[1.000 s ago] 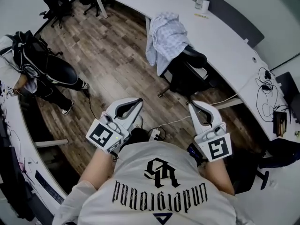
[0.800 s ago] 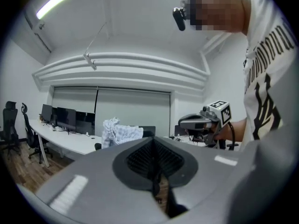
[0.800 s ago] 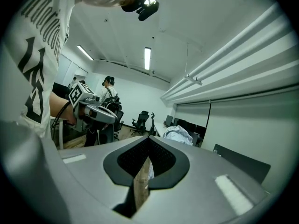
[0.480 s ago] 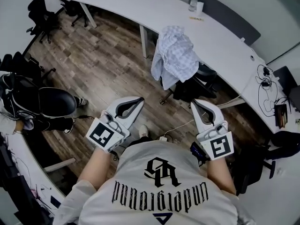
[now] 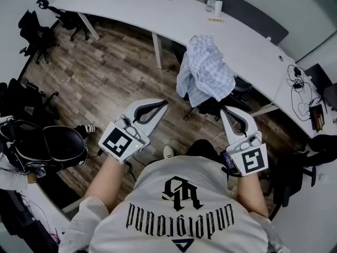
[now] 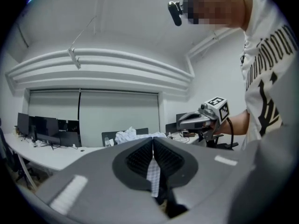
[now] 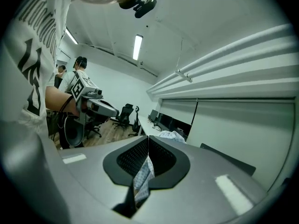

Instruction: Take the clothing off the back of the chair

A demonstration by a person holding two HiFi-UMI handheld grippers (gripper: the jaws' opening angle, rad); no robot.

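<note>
A pale blue checked shirt (image 5: 206, 70) hangs over the back of a black office chair (image 5: 209, 107) that stands at the curved white desk. My left gripper (image 5: 164, 104) is shut and empty, its tips a short way left of the shirt's lower hem. On the other side my right gripper (image 5: 225, 111) is also shut and empty, just below the chair. In the left gripper view the left gripper (image 6: 153, 139) has its jaws together, with the shirt (image 6: 128, 136) beyond them. In the right gripper view the shirt (image 7: 173, 136) lies past the right gripper (image 7: 148, 138).
The white desk (image 5: 158, 15) curves across the top, with a bottle (image 5: 210, 3) and cables (image 5: 297, 83) on it. Other black chairs (image 5: 31, 28) stand at the left. A seated person (image 5: 47, 146) is at lower left. Wood floor (image 5: 110, 78) lies between.
The chair and shirt have come nearer and now sit just ahead of the two grippers. Both grippers moved forward with the person and stayed shut.
</note>
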